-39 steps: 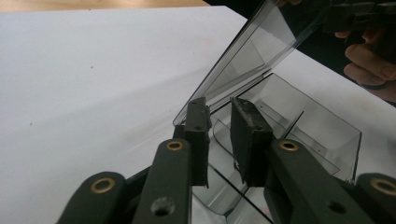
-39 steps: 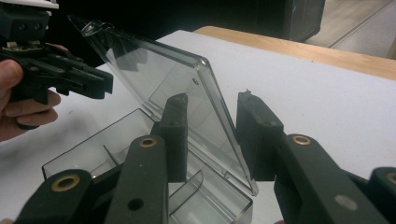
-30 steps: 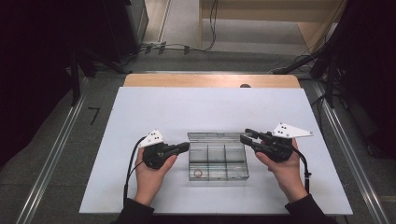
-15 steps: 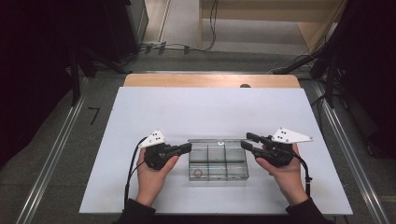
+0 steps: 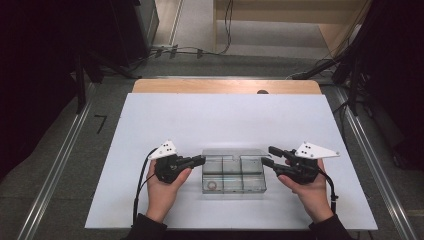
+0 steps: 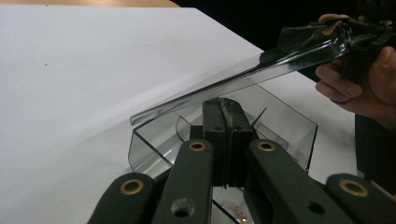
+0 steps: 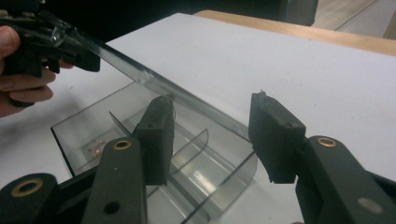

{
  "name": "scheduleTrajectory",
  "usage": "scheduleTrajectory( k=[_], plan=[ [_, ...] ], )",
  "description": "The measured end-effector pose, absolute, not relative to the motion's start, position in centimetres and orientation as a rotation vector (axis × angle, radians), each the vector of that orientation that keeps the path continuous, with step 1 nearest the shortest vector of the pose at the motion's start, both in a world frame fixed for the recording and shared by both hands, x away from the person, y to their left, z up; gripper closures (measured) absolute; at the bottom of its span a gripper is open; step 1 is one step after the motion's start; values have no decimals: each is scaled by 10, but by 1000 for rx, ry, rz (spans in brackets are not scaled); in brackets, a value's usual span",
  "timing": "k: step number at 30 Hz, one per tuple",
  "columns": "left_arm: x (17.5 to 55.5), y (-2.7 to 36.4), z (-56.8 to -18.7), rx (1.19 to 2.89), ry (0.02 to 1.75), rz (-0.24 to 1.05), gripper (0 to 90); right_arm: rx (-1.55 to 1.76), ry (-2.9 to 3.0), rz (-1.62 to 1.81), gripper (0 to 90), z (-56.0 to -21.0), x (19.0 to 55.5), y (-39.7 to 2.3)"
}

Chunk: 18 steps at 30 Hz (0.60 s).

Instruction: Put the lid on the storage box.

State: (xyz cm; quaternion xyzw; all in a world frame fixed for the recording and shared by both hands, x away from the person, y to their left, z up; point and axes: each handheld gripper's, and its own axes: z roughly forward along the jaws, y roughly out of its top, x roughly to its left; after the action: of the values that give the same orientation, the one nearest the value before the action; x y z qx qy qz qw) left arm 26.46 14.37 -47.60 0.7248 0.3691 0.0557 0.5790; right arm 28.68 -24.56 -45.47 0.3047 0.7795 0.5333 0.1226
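A clear plastic compartment box (image 5: 233, 191) lies on the white table sheet between my two grippers. Its clear lid (image 6: 261, 70) is tilted up above the compartments. My left gripper (image 5: 201, 160) is at the box's left far corner, and in its own view the left gripper (image 6: 224, 105) is shut, seemingly on the lid's edge. My right gripper (image 5: 268, 155) is at the right far corner. It stands open there as the right gripper (image 7: 210, 126), its jaws either side of the lid's (image 7: 135, 70) end. A small pinkish item (image 5: 212, 186) lies in the near-left compartment.
The white sheet (image 5: 225, 117) covers most of the table, with a wooden strip (image 5: 225, 86) along the far edge. Metal rails (image 5: 55, 160) run down both sides, and cables (image 5: 190, 50) lie on the floor beyond.
Both hands and grippers have come nearer to the person along the box's sides. The lid's far edge now shows as a raised band.
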Motion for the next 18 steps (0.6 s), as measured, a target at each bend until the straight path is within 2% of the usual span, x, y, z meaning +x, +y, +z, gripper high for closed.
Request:
scheduleTrajectory(
  k=[6,14,18],
  plan=[
    [262,145,-479,1686,849,114,897,965,2260,1532,561,-464,280,-251],
    [254,145,-480,1690,829,114,896,999,2267,1540,822,-469,272,-250],
    [251,145,-480,1685,815,111,896,966,2300,1558,878,-469,268,-249]
  ],
)
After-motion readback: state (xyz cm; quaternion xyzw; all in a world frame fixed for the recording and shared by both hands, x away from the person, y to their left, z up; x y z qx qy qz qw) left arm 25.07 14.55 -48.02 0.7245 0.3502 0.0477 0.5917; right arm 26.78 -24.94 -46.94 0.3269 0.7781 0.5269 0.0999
